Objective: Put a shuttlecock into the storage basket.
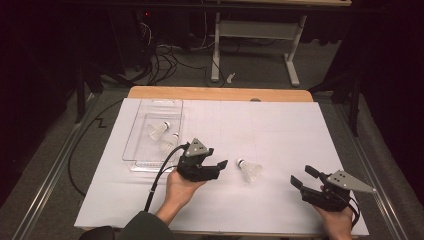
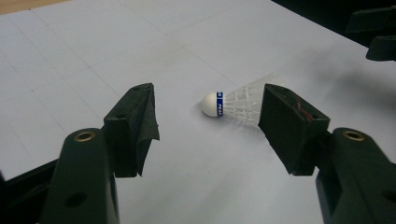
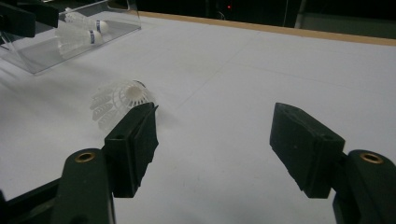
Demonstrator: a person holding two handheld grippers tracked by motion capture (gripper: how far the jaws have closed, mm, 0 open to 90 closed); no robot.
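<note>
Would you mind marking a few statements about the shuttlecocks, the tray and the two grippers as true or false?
1. The left gripper is open. True.
2. Three shuttlecocks lie in the clear tray. False: two do.
3. The loose shuttlecock lies on the white mat, between the grippers. True.
4. The right gripper is shut on a shuttlecock. False: it is open and holds nothing.
5. The loose shuttlecock stands upright on its cork. False: it lies on its side.
</note>
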